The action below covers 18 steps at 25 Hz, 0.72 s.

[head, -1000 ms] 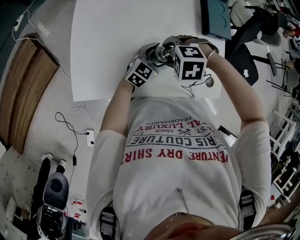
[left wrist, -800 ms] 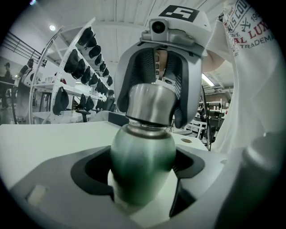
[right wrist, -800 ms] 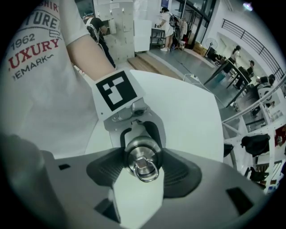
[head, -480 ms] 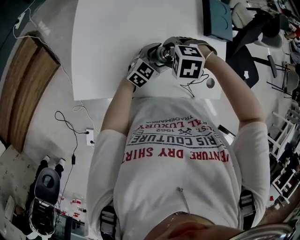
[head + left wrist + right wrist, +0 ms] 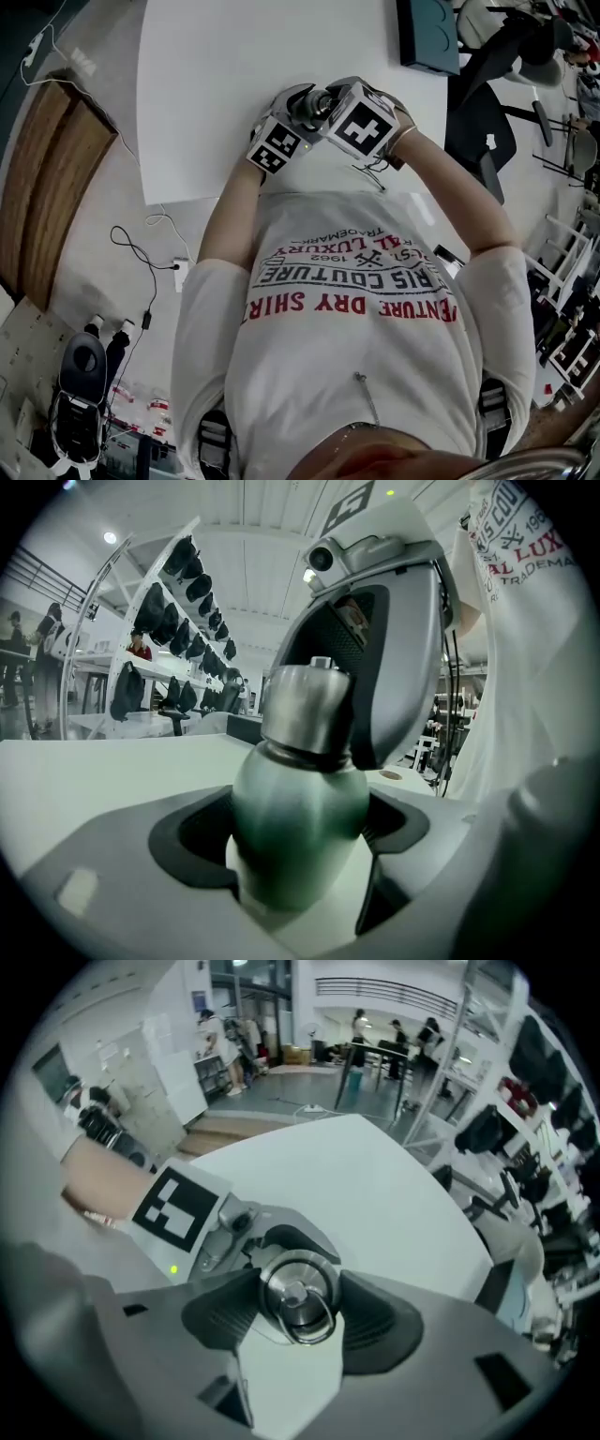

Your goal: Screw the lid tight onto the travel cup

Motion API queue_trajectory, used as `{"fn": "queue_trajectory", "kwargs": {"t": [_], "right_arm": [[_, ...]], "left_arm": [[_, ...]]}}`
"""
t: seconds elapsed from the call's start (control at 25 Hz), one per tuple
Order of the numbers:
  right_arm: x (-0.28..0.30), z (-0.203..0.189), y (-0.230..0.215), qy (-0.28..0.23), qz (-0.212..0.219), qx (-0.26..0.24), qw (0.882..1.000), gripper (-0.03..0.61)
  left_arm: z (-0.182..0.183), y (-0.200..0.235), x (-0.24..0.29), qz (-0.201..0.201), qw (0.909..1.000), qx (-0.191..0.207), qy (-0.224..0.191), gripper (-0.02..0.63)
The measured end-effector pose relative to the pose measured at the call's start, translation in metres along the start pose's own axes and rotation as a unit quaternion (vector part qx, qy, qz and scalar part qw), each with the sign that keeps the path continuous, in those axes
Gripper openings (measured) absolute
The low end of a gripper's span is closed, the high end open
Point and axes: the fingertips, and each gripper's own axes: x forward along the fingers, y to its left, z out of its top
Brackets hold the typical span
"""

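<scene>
Over the table's [image 5: 225, 66] near edge, the left gripper [image 5: 300, 846] clamps the cup [image 5: 298, 794]; the right gripper [image 5: 296, 1309], clamped on the lid [image 5: 298, 1290], has rolled since a moment ago; tightening looks under way.

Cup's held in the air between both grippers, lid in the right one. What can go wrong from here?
1. The left gripper clamps the travel cup on its smooth, rounded body, so the cup may spin in the pads when torque is applied.
2. The right gripper holds only the lid's narrow rim, so it could slip off.
3. Both are near the table's edge, so a dropped cup might hit the floor.
</scene>
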Motion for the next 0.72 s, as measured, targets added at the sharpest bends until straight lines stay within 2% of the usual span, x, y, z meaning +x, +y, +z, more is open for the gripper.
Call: {"fn": "queue_trajectory", "kwargs": {"t": [0.08,0.16,0.2,0.28,0.32,0.4,0.48,0.52,0.56,0.64,0.68,0.72], "right_arm": [[0.0,-0.001,-0.001,0.002,-0.005,0.031,0.999,0.268],[0.001,-0.001,0.003,-0.004,0.012,0.018,1.0,0.269],[0.002,0.0,0.006,-0.009,0.026,-0.004,1.0,0.27],[0.001,0.0,0.01,-0.019,0.032,-0.083,0.996,0.284],[-0.001,0.0,0.009,-0.023,0.021,-0.126,0.992,0.304],[-0.007,-0.001,0.007,-0.029,0.008,-0.186,0.982,0.304],[-0.014,-0.004,0.014,-0.029,0.03,-0.245,0.969,0.304],[-0.016,-0.006,0.019,-0.023,0.04,-0.289,0.956,0.304],[-0.018,-0.009,0.021,-0.015,0.04,-0.344,0.938,0.304],[-0.018,-0.014,0.019,0.005,0.015,-0.46,0.888,0.303],[-0.017,-0.015,0.017,0.014,0.003,-0.506,0.862,0.303],[-0.016,-0.016,0.016,0.02,0.001,-0.539,0.842,0.302]], "left_arm": [[0.005,0.0,-0.003,-0.003,1.0,0.003,0.0,0.402],[0.005,0.001,-0.006,-0.002,1.0,0.003,0.0,0.402],[0.005,0.0,-0.006,-0.002,1.0,0.003,0.001,0.402],[0.005,-0.001,-0.004,-0.002,1.0,0.002,0.001,0.402],[0.005,-0.002,-0.002,-0.002,1.0,0.002,0.001,0.402],[0.006,-0.003,0.0,-0.003,1.0,0.003,0.001,0.402],[0.005,-0.003,0.001,-0.002,1.0,0.003,0.001,0.402],[0.005,-0.003,0.0,-0.001,1.0,0.003,0.001,0.402],[0.004,-0.004,0.0,-0.001,1.0,0.002,0.001,0.402],[0.004,-0.005,0.0,-0.002,1.0,0.003,0.002,0.402],[0.005,-0.005,0.001,-0.002,1.0,0.003,0.002,0.402],[0.004,-0.006,0.001,-0.001,1.0,0.002,0.002,0.402]]}}
